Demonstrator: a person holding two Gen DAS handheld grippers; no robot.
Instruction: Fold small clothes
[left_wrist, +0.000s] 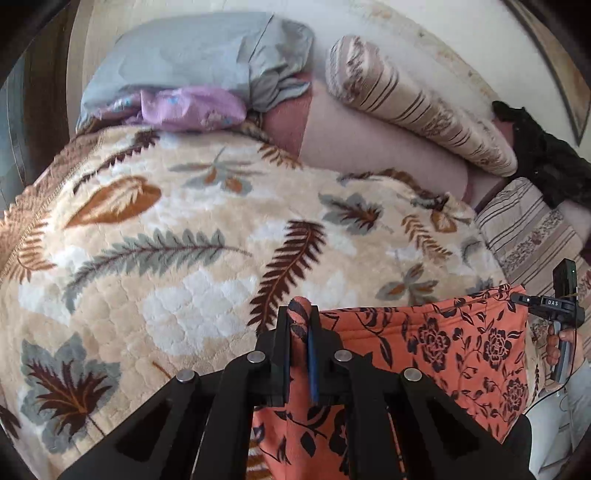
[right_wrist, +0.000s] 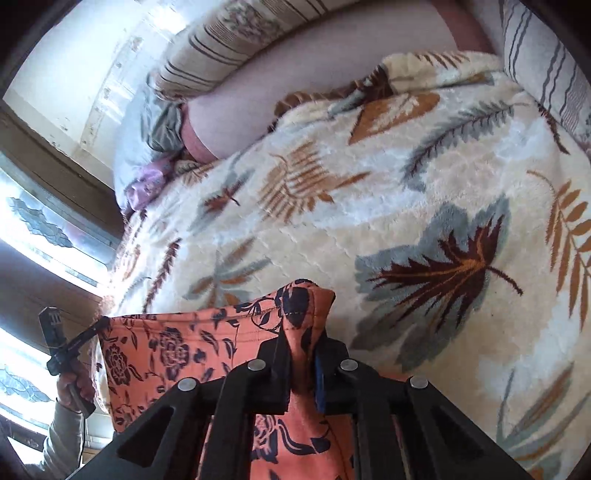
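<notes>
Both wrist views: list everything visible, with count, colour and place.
floral garment: one, orange with dark flowers, held stretched between both grippers above the blanket
leaf blanket: one, cream with brown and grey leaves, covering the bed
bolster: one, beige striped, far side
grey pillow: one, far left
lilac cloth: one, under the grey pillow
black cloth: one, far right
left gripper: jaws shut on one garment corner
right gripper: jaws shut on the other corner
</notes>
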